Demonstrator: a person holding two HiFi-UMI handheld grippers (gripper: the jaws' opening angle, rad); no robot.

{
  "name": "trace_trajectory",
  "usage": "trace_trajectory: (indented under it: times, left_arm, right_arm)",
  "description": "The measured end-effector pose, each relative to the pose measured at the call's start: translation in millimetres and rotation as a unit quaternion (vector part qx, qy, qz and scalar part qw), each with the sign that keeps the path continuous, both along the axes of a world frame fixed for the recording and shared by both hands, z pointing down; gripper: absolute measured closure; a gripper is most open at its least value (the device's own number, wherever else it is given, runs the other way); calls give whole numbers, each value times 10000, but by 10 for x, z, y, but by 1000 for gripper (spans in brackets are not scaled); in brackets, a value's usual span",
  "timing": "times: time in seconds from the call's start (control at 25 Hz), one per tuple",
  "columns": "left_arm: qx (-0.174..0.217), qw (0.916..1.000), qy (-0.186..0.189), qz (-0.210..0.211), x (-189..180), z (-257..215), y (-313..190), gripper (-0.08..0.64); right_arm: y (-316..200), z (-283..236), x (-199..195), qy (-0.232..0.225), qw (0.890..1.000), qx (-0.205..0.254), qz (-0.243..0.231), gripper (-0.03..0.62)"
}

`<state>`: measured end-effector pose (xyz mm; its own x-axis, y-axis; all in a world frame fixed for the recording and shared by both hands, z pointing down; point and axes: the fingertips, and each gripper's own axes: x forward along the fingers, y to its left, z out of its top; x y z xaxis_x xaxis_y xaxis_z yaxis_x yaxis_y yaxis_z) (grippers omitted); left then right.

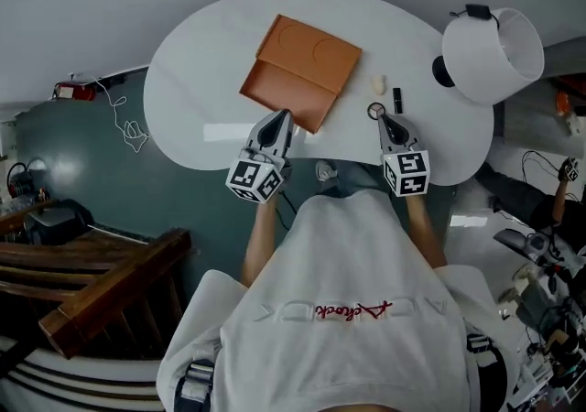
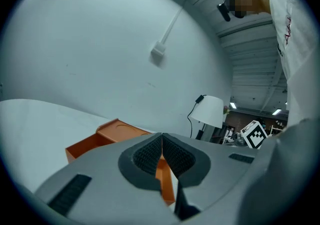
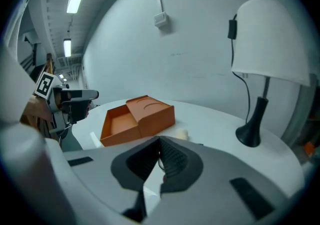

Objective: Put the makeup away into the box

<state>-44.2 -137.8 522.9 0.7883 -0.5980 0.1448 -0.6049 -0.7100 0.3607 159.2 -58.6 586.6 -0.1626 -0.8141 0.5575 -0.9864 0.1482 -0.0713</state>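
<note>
Hovering with jaws pressed together and empty, the right gripper (image 1: 388,124) could knock the small black makeup tube (image 1: 396,99) just ahead of it across the white desk (image 1: 201,71) unless it spreads first, while the equally closed left gripper (image 1: 279,122) might shove the open orange box (image 1: 302,71) just ahead.

person in a white top, with two grey grippers

the loose white top (image 1: 357,264) has a line of red embroidered script (image 1: 352,311) across the chest, with faint pale lettering on either side, and the forearms are bare below it. dark straps (image 1: 194,389) show near the shoulders. the left gripper (image 1: 282,117) and right gripper (image 1: 384,119) have smooth light grey shells and black ribbed pads (image 2: 145,156), and each carries a white cube (image 1: 255,179) printed with black square markers.
</note>
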Motion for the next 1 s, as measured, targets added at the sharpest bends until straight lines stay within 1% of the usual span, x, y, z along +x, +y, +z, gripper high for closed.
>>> trace_trajectory:
  times: [0.08, 0.16, 0.32, 0.36, 0.4, 0.44, 0.52, 0.72, 1.0]
  left_arm:
    - [-42, 9997, -8, 245, 195, 40, -2, 549]
    - [-89, 9991, -16, 419, 359, 86, 1, 549]
    - [-154, 9982, 2, 572, 526, 125, 6, 549]
    - [-165, 9981, -2, 596, 543, 130, 7, 549]
    - [-174, 9980, -9, 609, 553, 135, 5, 549]
    - [-182, 9980, -17, 610, 557, 141, -1, 549]
    - [-195, 9981, -34, 592, 553, 158, -19, 551]
    - [-262, 9984, -61, 493, 490, 208, -45, 549]
    - [-327, 9986, -82, 419, 439, 250, -77, 549]
  right_arm:
    - [111, 82, 132, -30, 9997, -122, 232, 572]
    - [191, 178, 219, -50, 9990, -251, 356, 572]
    - [281, 379, 218, -163, 9980, -543, 272, 566]
    - [297, 431, 195, -206, 9977, -605, 235, 521]
    - [311, 482, 173, -224, 9973, -665, 194, 411]
    - [323, 531, 156, -209, 9971, -722, 154, 369]
    - [338, 614, 132, -131, 9965, -825, 71, 339]
    - [286, 790, 74, -65, 9939, -1101, -77, 328]
    - [-3, 959, 85, 181, 9892, -1433, -235, 328]
